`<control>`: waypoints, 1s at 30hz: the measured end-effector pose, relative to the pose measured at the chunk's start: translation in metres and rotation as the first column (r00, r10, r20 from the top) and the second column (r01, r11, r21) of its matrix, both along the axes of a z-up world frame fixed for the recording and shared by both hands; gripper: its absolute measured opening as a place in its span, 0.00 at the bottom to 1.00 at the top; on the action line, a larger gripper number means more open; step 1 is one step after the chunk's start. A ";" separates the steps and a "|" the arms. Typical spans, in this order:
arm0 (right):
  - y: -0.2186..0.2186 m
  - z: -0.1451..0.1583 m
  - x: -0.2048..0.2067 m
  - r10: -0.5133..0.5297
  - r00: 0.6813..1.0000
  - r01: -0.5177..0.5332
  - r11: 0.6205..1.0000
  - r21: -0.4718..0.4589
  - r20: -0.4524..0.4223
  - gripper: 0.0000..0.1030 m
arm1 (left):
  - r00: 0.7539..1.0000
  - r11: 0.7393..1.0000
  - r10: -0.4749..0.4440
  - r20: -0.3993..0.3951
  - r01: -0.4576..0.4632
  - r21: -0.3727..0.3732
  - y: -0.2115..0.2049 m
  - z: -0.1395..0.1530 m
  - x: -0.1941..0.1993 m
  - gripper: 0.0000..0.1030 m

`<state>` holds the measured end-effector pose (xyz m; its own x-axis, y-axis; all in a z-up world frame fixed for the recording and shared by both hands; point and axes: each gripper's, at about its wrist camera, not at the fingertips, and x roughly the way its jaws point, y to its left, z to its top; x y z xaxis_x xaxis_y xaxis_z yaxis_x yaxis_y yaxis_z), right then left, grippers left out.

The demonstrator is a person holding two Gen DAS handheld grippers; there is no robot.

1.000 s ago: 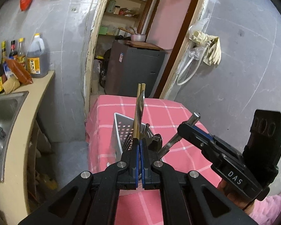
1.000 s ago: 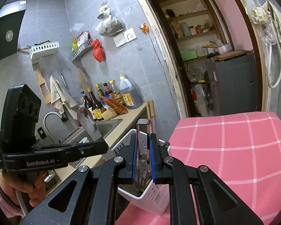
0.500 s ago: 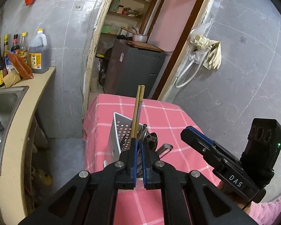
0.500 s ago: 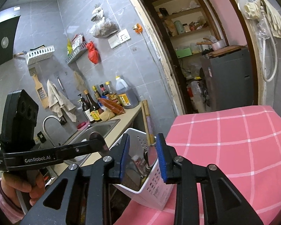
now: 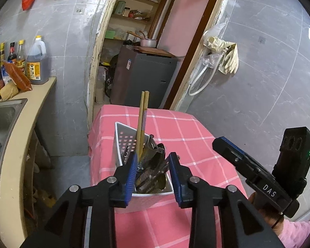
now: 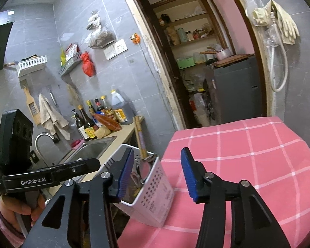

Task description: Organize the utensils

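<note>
You held your left gripper (image 5: 153, 173) with its blue-padded jaws spread wide and nothing between them, right above the white perforated utensil caddy (image 5: 122, 142) that stood on the pink checked tablecloth (image 5: 188, 136) near its edge toward the counter. A pair of wooden chopsticks (image 5: 142, 119) stood upright in the caddy, rising well above its rim, and the left pad sat just beside their lower part; whether it touched them could not be told. Dark metal utensils (image 5: 153, 165) were packed in beside them. Your right gripper (image 6: 157, 173) was likewise released, jaws apart and empty, its left pad close to the caddy (image 6: 155, 194) and the other over bare cloth (image 6: 248, 155)
</note>
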<state>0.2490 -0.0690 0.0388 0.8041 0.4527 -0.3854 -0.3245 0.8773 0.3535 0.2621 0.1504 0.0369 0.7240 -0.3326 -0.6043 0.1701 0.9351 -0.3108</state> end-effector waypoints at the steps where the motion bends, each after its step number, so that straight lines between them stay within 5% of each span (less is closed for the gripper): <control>1: -0.003 0.001 -0.002 -0.013 1.000 0.013 1.000 -0.004 0.004 0.46 | 1.000 1.000 0.002 0.001 -0.002 -0.001 -0.001 0.000 -0.001 0.29; 4: -0.012 0.004 -0.009 -0.055 0.998 0.055 0.998 -0.015 0.015 0.53 | 1.000 1.000 0.013 0.025 -0.014 0.007 -0.003 0.001 -0.005 0.40; 6: -0.019 0.007 -0.013 -0.078 0.997 0.078 0.997 -0.019 0.021 0.59 | 0.998 1.000 0.028 0.058 -0.029 0.013 -0.004 0.003 -0.010 0.58; 15: -0.058 0.020 -0.041 -0.171 0.984 0.175 0.982 -0.072 0.054 0.84 | 0.976 0.991 0.117 0.186 -0.127 0.043 -0.019 0.009 -0.035 0.94; 22: -0.095 0.025 -0.075 -0.214 0.974 0.221 0.967 -0.130 0.068 0.98 | 0.954 0.976 0.172 0.246 -0.199 0.090 -0.044 0.004 -0.066 0.99; 30: -0.126 0.032 -0.127 -0.215 0.971 0.231 0.953 -0.196 0.101 0.98 | 0.949 0.971 0.210 0.234 -0.231 0.062 -0.064 -0.004 -0.114 0.99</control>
